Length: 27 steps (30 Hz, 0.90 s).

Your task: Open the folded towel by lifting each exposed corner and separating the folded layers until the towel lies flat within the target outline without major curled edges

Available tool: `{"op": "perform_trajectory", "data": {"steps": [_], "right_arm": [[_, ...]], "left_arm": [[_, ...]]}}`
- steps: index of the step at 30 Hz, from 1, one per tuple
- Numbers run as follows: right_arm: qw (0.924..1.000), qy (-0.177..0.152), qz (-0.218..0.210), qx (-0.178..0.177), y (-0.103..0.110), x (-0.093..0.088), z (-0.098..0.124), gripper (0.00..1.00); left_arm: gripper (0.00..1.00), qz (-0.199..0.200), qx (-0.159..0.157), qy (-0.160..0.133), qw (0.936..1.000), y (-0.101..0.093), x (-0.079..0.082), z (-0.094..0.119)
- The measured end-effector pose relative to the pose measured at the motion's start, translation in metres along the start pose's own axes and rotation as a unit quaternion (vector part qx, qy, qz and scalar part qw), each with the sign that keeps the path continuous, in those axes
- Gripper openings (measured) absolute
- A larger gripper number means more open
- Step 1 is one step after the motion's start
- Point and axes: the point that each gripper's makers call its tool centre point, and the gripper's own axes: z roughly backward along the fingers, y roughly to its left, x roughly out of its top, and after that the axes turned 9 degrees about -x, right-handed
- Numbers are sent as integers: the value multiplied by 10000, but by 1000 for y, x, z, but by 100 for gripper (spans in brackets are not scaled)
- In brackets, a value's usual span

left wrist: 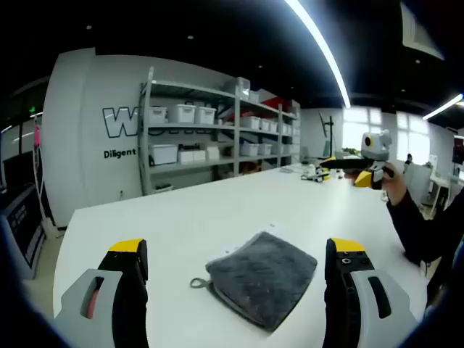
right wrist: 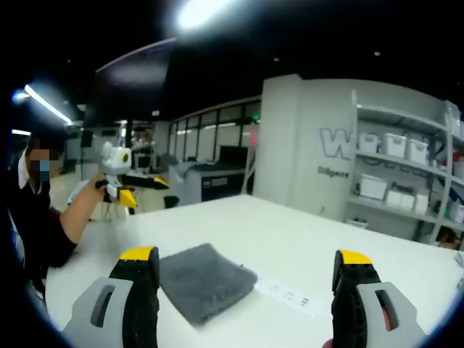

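- Both grippers, left gripper (left wrist: 235, 264) and right gripper (right wrist: 246, 275), are hovering with jaws wide, holding nothing.
- Grey towel (left wrist: 262, 277) is lying folded on the white surface (left wrist: 181, 217), untouched; every unfolding step is remaining.

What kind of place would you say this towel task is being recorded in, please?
Probably a lab or workshop space: a metal shelving rack holds white storage bins, lettering is painted on the wall, and the grey towel lies folded on a large white table.
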Motion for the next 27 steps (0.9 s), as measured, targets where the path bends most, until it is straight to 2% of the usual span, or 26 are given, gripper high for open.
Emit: {"op": "perform_trajectory", "data": {"steps": [5, 19, 27], "right_arm": [[10000, 92, -37, 7, 1, -7, -8, 100], [9999, 107, -31, 23, 2, -5, -10, 100], [9998, 138, -109, -18, -2, -7, -21, 99]], "left_arm": [[99, 82, 85, 102, 9999, 8, -10, -4], [98, 88, 55, 114, 9999, 6, -10, -7], [97, 144, 68, 239, 9996, 13, -20, -18]]}}
